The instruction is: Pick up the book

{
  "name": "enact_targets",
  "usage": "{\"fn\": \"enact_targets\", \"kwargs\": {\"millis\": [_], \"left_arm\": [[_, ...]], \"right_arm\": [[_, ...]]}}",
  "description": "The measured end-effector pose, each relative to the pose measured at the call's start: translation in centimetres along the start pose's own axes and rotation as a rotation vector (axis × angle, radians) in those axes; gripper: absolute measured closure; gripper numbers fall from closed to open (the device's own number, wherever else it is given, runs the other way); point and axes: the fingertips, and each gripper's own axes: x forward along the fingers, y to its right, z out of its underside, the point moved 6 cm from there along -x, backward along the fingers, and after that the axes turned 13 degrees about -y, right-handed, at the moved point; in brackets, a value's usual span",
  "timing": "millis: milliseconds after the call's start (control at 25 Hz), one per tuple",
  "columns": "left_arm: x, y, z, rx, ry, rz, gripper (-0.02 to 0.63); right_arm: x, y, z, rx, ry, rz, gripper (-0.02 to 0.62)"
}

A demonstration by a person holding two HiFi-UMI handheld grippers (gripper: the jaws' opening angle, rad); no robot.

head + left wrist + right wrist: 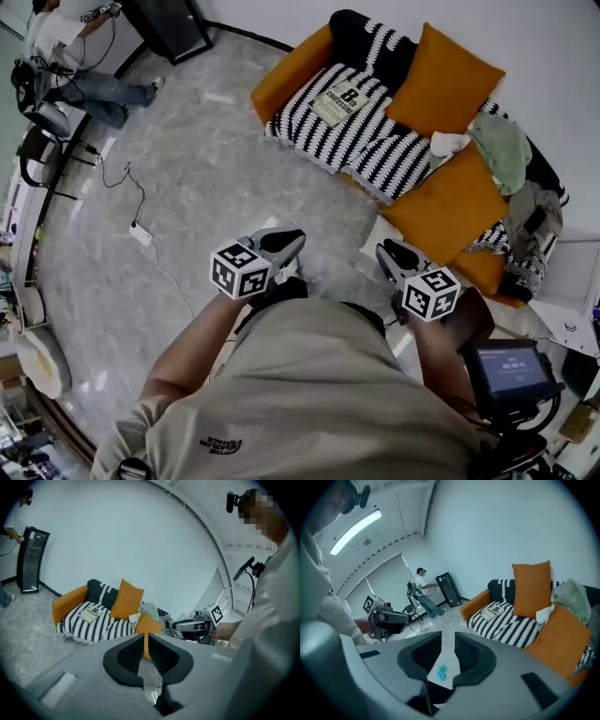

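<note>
Orange fabric sofa (pixel 292 67) at twelve o'clock. On its black-and-white striped knitted blanket (pixel 375 141) the pale thin paperback book (pixel 343 101) lies flat. Probably light and bendy: pinch an edge. Left gripper (pixel 146 638) closed, empty; right gripper (pixel 448 643) slightly apart, empty.

Glossy stone floor (pixel 206 187), knitted blanket (pixel 375 145), matt paper book (pixel 342 101)

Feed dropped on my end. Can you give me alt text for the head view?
A book lies on a striped blanket on an orange sofa, across a grey floor from the person. The left gripper and right gripper point toward the sofa, well short of it.
</note>
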Motion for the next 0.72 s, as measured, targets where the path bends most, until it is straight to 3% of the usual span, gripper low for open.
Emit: {"fn": "enact_targets", "kwargs": {"millis": [360,720], "left_arm": [[-2.8,-11.9,-4.5,0.052,-0.057,0.043,0.565],[2.2,-19.8,-10.4,0.002,-0.084,0.08,0.557]], "right_arm": [[8.9,-1.8,-7.7,0.133,0.033,0.064,0.509],[15.0,5.0,-12.9,0.241,0.022,0.041,0.509]]}}
